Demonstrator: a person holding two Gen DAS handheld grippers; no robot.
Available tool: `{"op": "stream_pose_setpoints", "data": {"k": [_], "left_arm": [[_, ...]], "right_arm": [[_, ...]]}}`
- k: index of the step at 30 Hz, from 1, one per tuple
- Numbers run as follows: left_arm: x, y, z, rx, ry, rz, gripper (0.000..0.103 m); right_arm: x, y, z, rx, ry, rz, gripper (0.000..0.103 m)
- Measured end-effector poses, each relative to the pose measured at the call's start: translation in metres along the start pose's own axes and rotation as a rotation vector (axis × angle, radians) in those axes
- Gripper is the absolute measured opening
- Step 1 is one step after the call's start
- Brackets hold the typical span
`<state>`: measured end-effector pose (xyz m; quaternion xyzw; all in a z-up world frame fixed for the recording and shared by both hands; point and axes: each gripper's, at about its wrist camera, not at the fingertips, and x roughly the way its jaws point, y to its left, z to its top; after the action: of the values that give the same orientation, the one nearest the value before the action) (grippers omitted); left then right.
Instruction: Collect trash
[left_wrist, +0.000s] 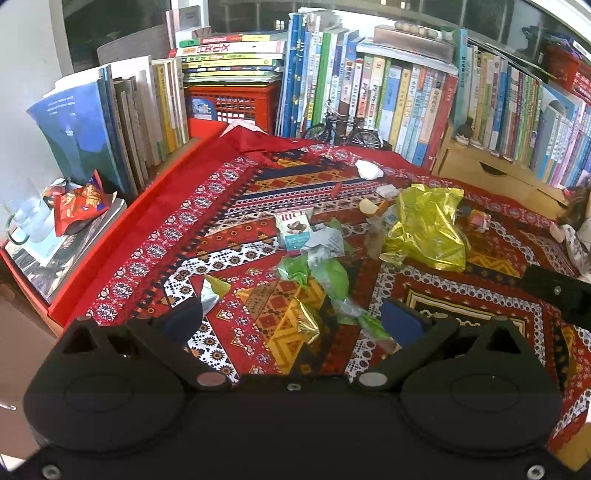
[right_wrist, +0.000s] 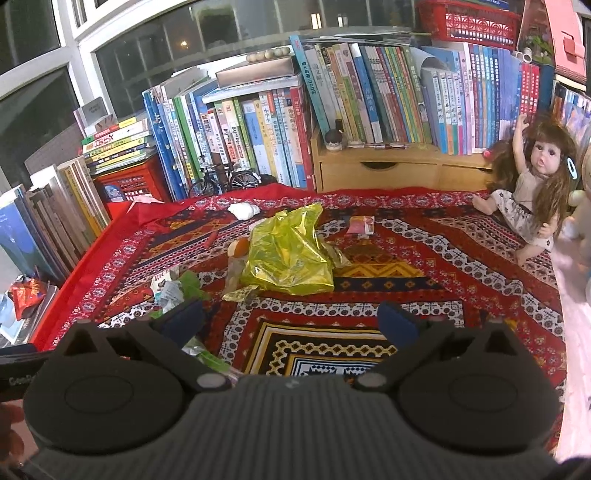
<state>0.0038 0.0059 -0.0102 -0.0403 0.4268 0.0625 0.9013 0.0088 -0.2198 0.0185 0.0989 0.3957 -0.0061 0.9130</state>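
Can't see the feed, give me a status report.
Left gripper and right gripper open, empty. Wrappers and yellow bag uncollected on cloth. Nothing blocking.

Under my jaws I see a cloth (right_wrist: 406, 258) in red, white, navy and yellow geometric bands. Ahead of my right jaws lies a shiny yellow-green bag (right_wrist: 288, 254). Between my left jaws: green (left_wrist: 332, 277) and gold (left_wrist: 303, 321) wrappers. Far left, a red-orange packet (left_wrist: 79, 206).

Patterned red cloth (right_wrist: 424, 236) carries yellow bag (right_wrist: 291, 254), wrappers (left_wrist: 317, 273), doll (right_wrist: 532, 192).
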Motion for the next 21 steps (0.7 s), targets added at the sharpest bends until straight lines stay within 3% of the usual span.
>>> {"op": "stream_pose_setpoints", "data": {"k": [15,21], "left_arm": [[0.009,0.006,0.003,-0.023,0.0,-0.059,0.102],[0.021,0.015,0.007,-0.106,0.004,-0.068,0.1]], "right_arm": [[0.01,0.0,0.012,-0.007,0.008,-0.005,0.103],[0.028,-0.009,0.025,0.018,0.052,-0.01,0.103]]}}
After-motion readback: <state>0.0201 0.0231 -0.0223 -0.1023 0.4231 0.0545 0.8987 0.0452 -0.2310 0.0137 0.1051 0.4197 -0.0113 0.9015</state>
